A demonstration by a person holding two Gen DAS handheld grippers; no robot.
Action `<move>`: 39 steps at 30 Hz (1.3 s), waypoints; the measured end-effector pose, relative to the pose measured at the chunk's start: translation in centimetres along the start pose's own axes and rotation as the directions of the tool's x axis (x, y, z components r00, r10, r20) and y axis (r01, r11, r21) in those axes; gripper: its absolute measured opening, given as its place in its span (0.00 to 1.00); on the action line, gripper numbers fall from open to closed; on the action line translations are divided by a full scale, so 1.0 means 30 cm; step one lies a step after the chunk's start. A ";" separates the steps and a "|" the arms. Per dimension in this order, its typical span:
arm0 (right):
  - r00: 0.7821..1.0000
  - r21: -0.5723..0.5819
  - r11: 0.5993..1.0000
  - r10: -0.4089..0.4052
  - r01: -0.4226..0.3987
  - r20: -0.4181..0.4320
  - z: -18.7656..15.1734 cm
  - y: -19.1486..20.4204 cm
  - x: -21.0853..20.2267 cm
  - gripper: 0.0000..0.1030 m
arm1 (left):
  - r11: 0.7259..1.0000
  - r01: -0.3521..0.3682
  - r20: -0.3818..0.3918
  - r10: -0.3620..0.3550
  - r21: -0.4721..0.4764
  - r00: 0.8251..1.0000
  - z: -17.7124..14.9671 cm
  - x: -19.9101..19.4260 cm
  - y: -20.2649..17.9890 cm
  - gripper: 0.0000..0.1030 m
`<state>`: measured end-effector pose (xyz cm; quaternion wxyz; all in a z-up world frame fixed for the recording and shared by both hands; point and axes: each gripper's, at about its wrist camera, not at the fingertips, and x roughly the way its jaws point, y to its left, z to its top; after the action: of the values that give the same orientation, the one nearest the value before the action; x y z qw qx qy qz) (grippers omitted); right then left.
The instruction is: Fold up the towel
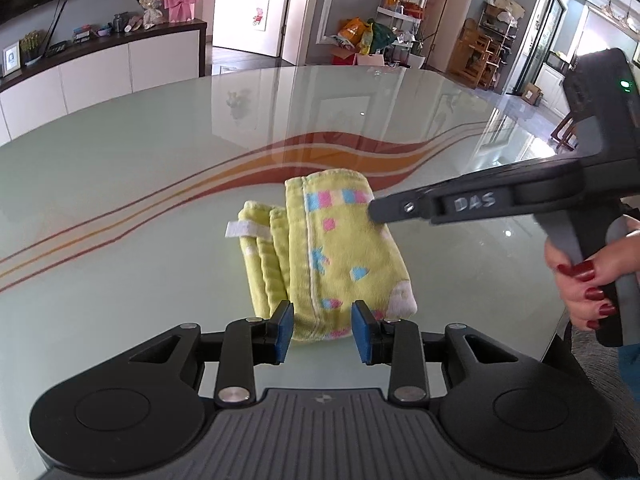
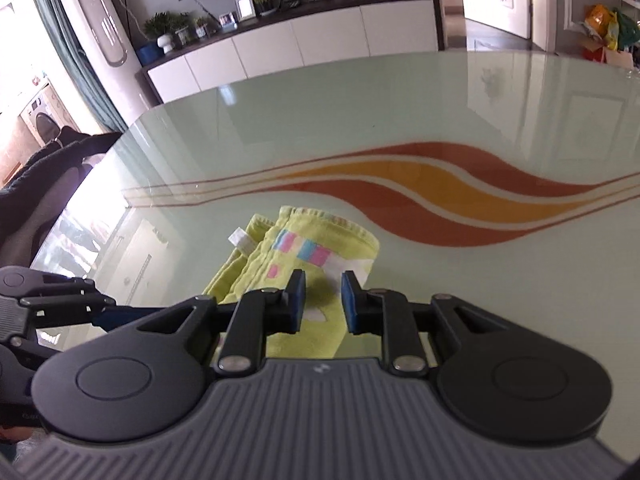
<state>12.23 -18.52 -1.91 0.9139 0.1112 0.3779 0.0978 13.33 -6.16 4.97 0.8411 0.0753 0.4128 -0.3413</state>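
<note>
Right, up close the left hand-held gripper (image 1: 322,330) has its blue pads (image 1: 285,332) spread apart, straddling the near end of the towel (image 1: 340,256) without pinching it. From the other side, the right hand-held gripper (image 2: 322,304) hangs over the far end, jaws parted too, nothing between them. That yellow-green towel, dotted with pink and blue squares, lies folded into a thick bundle on the glossy pale-green surface (image 1: 120,184), its layered edges and a white tag (image 1: 244,230) showing on one side. A hand with red nails (image 1: 588,280) squeezes the right tool's handle. Just past the towel, orange and yellow waves (image 2: 440,196) sweep across the glass, and farther back a white sideboard (image 2: 300,44) lines the wall.
</note>
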 end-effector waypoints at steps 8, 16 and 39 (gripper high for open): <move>0.998 -0.039 0.999 0.002 -0.004 -0.059 0.009 0.020 0.082 0.19 | 1.000 -0.012 -0.012 0.012 0.006 1.000 0.014 0.036 0.003 0.40; 0.996 -0.093 0.995 0.014 -0.022 -0.083 0.034 0.034 0.125 0.19 | 0.999 -0.019 -0.033 0.018 -0.031 0.999 0.019 0.080 0.025 0.42; 0.999 -0.139 0.990 -0.033 0.028 -0.028 0.014 0.074 0.134 0.20 | 0.986 -0.114 -0.033 0.111 -0.122 0.993 -0.015 0.112 -0.016 0.44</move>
<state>15.11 -15.38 -3.69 0.9151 0.0400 0.3855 0.1115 14.18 -8.06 2.23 0.8567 0.0506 0.4391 -0.2660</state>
